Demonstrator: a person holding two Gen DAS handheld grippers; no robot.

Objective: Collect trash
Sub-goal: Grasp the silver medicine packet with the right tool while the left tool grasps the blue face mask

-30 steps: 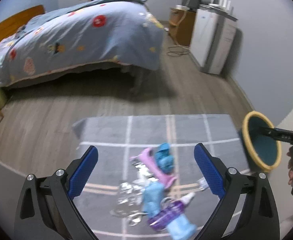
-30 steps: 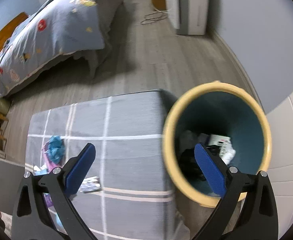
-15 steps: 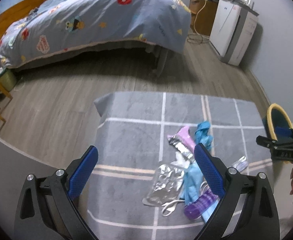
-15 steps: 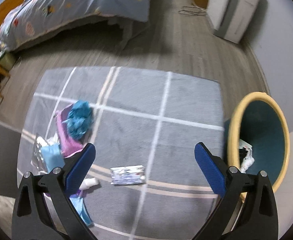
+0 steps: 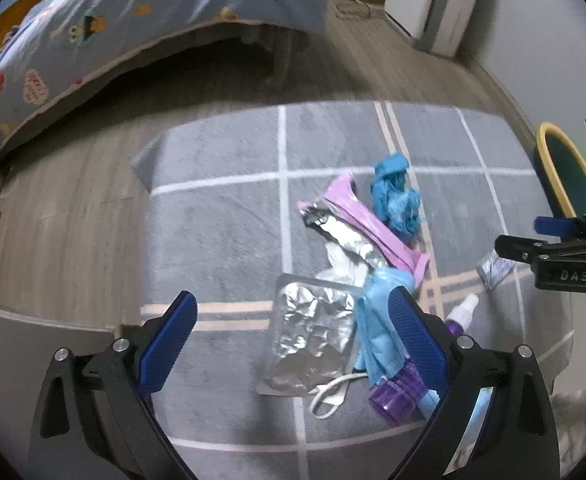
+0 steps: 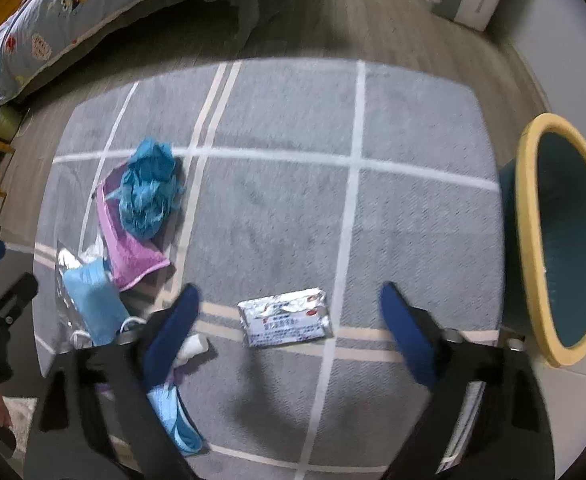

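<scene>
Rug point(image 6: 293, 220) holds foil packet point(image 6: 287, 317) between open right gripper point(image 6: 289, 312).

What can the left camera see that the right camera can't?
Only the left wrist view shows the crumpled silver tray and the foil-lined wrapper next to it.

Only the right wrist view shows the flat silver packet whole, printed side up, lying apart from the pile, between the open right gripper fingers.

Both show the grey rug, the blue crumpled wad, the pink bag, the light blue mask, the yellow-rimmed bin and the bed.
</scene>
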